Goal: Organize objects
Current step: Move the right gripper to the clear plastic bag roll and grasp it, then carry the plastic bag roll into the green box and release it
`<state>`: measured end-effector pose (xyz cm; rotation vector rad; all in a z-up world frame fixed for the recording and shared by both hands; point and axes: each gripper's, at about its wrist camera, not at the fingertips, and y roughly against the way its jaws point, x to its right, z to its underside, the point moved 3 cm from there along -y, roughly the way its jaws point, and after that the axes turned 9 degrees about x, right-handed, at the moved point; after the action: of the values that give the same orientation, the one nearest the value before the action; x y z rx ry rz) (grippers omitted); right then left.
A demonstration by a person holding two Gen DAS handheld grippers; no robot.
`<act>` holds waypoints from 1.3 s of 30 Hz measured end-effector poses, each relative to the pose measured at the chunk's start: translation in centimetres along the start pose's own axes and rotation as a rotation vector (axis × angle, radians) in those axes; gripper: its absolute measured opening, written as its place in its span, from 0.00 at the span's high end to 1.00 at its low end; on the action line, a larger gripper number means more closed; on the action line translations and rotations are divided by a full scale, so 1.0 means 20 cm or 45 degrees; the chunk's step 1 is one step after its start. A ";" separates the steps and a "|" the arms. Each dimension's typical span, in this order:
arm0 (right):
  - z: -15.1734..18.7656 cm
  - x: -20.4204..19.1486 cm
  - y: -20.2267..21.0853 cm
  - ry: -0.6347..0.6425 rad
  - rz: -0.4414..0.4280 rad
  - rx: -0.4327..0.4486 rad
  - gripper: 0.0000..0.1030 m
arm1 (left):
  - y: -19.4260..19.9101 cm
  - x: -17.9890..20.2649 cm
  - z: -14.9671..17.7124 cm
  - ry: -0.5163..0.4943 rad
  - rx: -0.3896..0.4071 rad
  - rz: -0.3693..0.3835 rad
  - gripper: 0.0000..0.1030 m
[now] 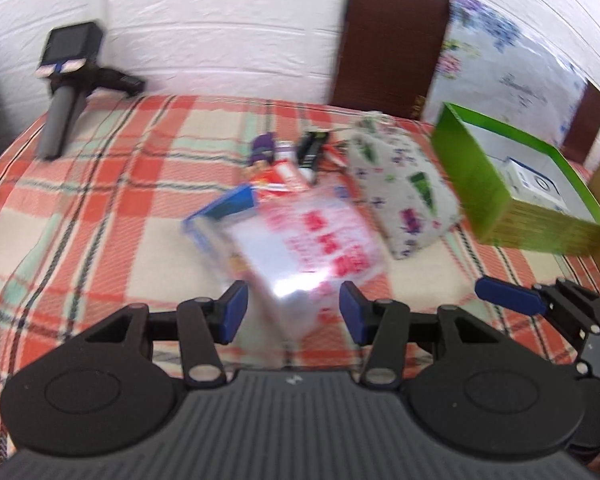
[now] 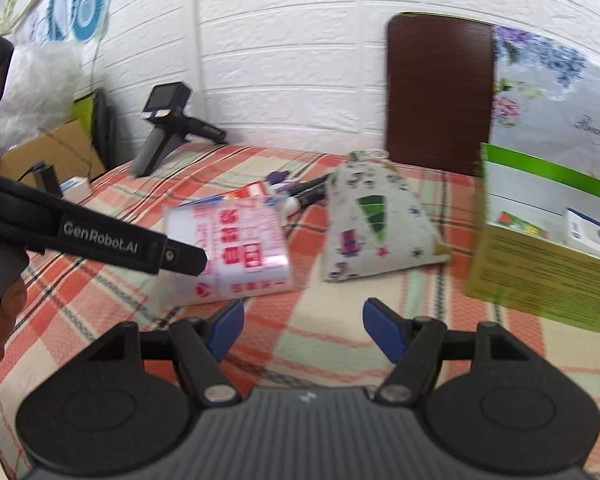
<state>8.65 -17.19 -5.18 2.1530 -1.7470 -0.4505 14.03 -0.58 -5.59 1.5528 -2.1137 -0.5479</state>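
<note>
My left gripper is shut on a white box with red print, tilted, one corner between the blue pads. From the right wrist view, the left gripper's finger overlaps that box on its left end. My right gripper hangs open over the plaid bedspread, nothing between its jaws; its pad shows at the right. A patterned cloth pouch sits beside a green open box that holds a small white-and-blue carton.
Behind the white box lie a blue box, a red-and-white packet, a purple item and a black marker. A spare gripper device stands at the back left. The brown headboard and white wall close off the far side.
</note>
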 end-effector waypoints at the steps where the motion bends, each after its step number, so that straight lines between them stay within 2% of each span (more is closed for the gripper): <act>1: 0.00 -0.02 -0.01 0.015 -0.011 0.000 0.34 | -0.01 -0.04 -0.01 0.031 -0.007 -0.004 0.49; 6: -0.01 -0.10 -0.09 0.091 -0.058 0.000 0.33 | -0.06 -0.18 -0.04 0.196 -0.048 0.042 0.49; 9: -0.03 -0.13 -0.16 0.130 -0.097 0.002 0.30 | -0.10 -0.18 -0.05 0.236 -0.063 0.087 0.41; 12: -0.05 -0.14 -0.25 0.156 -0.139 -0.003 0.21 | -0.14 -0.14 -0.04 0.202 -0.087 0.114 0.41; 13: -0.06 -0.14 -0.29 0.152 -0.159 -0.010 0.17 | -0.16 -0.13 -0.03 0.192 -0.098 0.121 0.41; 14: -0.06 -0.14 -0.33 0.140 -0.193 -0.019 0.09 | -0.18 -0.12 -0.02 0.188 -0.111 0.131 0.38; 15: -0.06 -0.14 -0.36 0.120 -0.235 -0.027 0.06 | -0.20 -0.12 -0.01 0.196 -0.120 0.137 0.37; 16: -0.06 -0.13 -0.40 0.097 -0.279 -0.047 0.04 | -0.22 -0.13 0.00 0.212 -0.132 0.155 0.38; 18: -0.04 -0.12 -0.47 0.022 -0.333 -0.104 0.04 | -0.22 -0.13 0.00 0.216 -0.118 0.181 0.46; 20: -0.04 -0.13 -0.45 -0.005 -0.337 -0.092 0.12 | -0.21 -0.12 0.01 0.203 -0.122 0.179 0.49; 23: -0.02 -0.15 -0.37 0.013 -0.314 -0.064 0.20 | -0.16 -0.11 0.03 0.211 -0.148 0.195 0.49; 26: 0.02 -0.13 -0.26 -0.011 -0.293 -0.046 0.21 | -0.10 -0.05 0.06 0.195 -0.143 0.219 0.49; 28: 0.03 -0.12 -0.18 -0.006 -0.263 -0.010 0.21 | -0.05 0.02 0.05 0.160 -0.119 0.236 0.49; 31: -0.02 -0.06 -0.07 0.015 -0.195 0.095 0.21 | -0.01 0.14 -0.05 0.112 -0.043 0.283 0.49; 35: -0.14 0.13 0.03 0.008 -0.071 0.229 0.21 | -0.03 0.38 -0.20 0.001 0.033 0.370 0.49; 39: -0.19 0.40 0.08 -0.049 0.077 0.292 0.21 | -0.15 0.67 -0.31 -0.116 0.047 0.474 0.49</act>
<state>10.46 -25.14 -1.37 2.2490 -1.9638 -0.2898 16.43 -14.64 -0.61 1.1275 -2.4163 -0.4558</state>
